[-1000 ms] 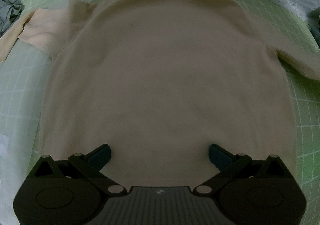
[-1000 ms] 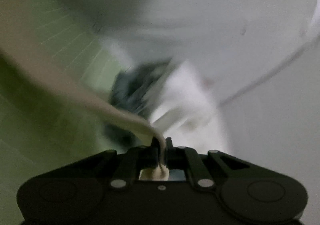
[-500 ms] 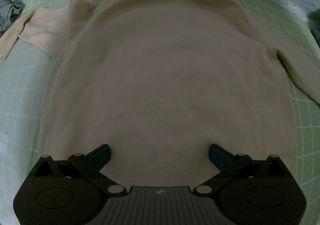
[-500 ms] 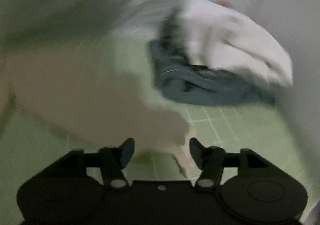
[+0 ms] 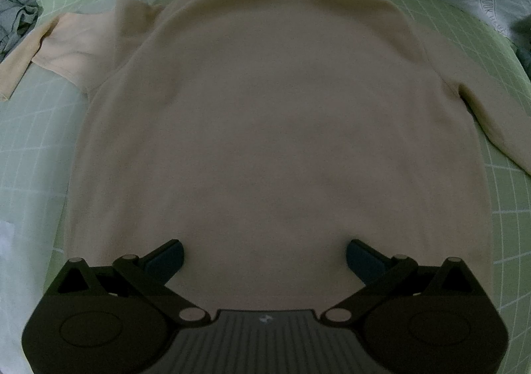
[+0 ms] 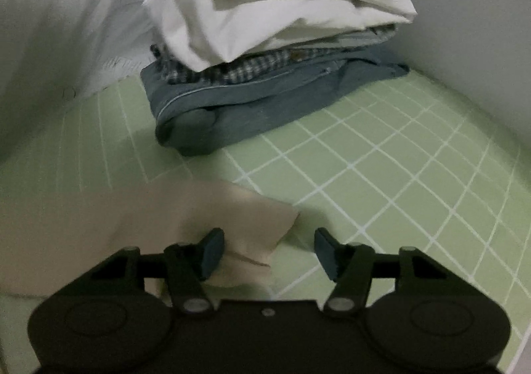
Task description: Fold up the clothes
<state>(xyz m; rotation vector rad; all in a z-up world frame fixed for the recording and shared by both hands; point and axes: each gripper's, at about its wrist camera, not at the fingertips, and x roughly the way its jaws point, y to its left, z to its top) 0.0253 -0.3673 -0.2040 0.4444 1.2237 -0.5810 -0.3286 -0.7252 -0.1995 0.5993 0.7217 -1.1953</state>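
Sweater (image 5: 275, 128), beige, is spread flat on a green grid mat (image 5: 504, 208), collar at the far edge. The left gripper (image 5: 265, 252) is held over the hem, jaws wide, nothing between them. The right gripper (image 6: 268, 249) is seen with jaws wide above the sleeve end (image 6: 232, 214), which lies on the mat. A stack (image 6: 272, 51) of folded clothes is seen beyond, white piece on top.
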